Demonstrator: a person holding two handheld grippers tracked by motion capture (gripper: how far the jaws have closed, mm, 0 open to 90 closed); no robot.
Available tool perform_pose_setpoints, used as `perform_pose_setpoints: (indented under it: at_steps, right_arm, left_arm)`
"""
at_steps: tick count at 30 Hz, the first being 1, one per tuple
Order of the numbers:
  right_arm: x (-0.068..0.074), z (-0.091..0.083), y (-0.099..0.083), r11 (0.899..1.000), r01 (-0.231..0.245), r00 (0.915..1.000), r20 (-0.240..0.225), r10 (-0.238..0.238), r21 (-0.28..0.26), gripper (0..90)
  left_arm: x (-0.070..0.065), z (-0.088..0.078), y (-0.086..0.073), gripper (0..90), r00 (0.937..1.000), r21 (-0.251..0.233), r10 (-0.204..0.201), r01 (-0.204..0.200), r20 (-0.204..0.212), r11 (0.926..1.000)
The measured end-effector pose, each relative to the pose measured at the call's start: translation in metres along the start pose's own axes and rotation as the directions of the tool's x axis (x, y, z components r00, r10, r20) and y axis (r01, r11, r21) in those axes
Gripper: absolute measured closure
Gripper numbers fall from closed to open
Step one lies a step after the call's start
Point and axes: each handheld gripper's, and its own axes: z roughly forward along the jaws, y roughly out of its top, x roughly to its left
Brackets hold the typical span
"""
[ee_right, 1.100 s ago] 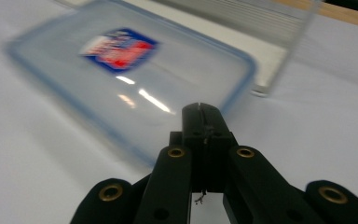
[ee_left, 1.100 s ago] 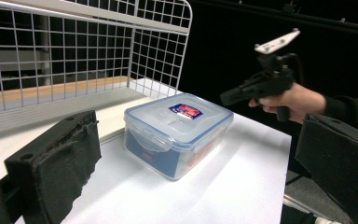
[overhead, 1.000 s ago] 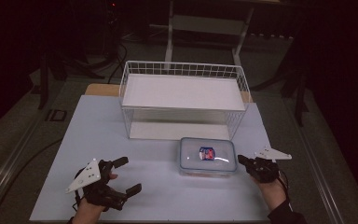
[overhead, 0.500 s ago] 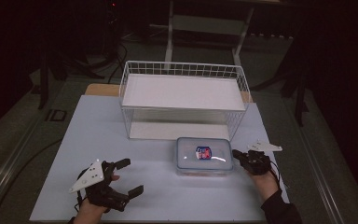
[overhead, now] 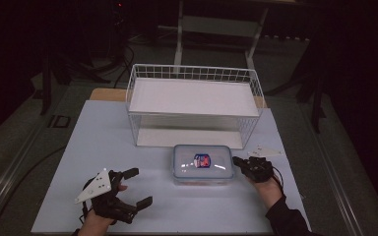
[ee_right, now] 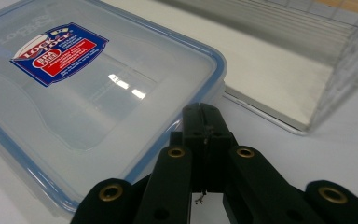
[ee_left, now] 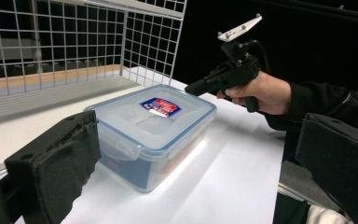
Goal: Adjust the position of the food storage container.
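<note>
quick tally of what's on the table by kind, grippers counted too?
Plastic container: 1
Wire basket: 1
Hand-held grippers: 2, the left gripper open, the right gripper shut at the container's edge
Total: 4
</note>
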Motion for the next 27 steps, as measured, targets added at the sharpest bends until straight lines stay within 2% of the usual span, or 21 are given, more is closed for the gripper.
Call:
perform_pose_setpoints:
  at_steps: [16, 19, 22, 24, 25, 27]
  right_arm:
    - [0.017, 0.012, 0.009, 1.0, 0.031, 0.9979, -0.057, -0.031, -0.005, 90.0]
    - [0.019, 0.004, 0.011, 0.999, 0.035, 0.9989, -0.03, -0.036, -0.027, 89.0]
    - [0.02, -0.009, 0.012, 0.997, 0.038, 0.9987, -0.032, -0.04, -0.065, 77.8]
    - [0.021, -0.014, 0.012, 0.996, 0.031, 0.9986, -0.04, -0.034, -0.081, 76.2]
    - [0.022, -0.025, 0.013, 0.993, 0.025, 0.9977, -0.06, -0.032, -0.113, 63.3]
    - [0.024, -0.034, 0.014, 0.989, 0.026, 0.9969, -0.07, -0.037, -0.143, 50.5]
  left_arm:
    - [0.0, 0.001, 0.0, 0.0, 1.0, -0.008, -0.006, 0.006, 0.0, 0.9999]
    - [0.0, 0.0, 0.002, 0.0, 0.9999, -0.016, -0.006, 0.006, -0.009, 0.9998]
    - [-0.001, 0.001, 0.005, 0.0, 0.9996, -0.006, 0.0, 0.0, -0.03, 1.0]
    - [-0.001, 0.004, 0.009, 0.0, 0.9997, 0.0, -0.005, 0.005, -0.025, 1.0]
    - [-0.001, 0.007, 0.013, 0.0, 0.9997, 0.008, -0.004, 0.004, -0.025, 1.0]
    - [0.0, 0.01, 0.019, 0.0, 0.9998, 0.013, -0.004, 0.004, -0.017, 0.9999]
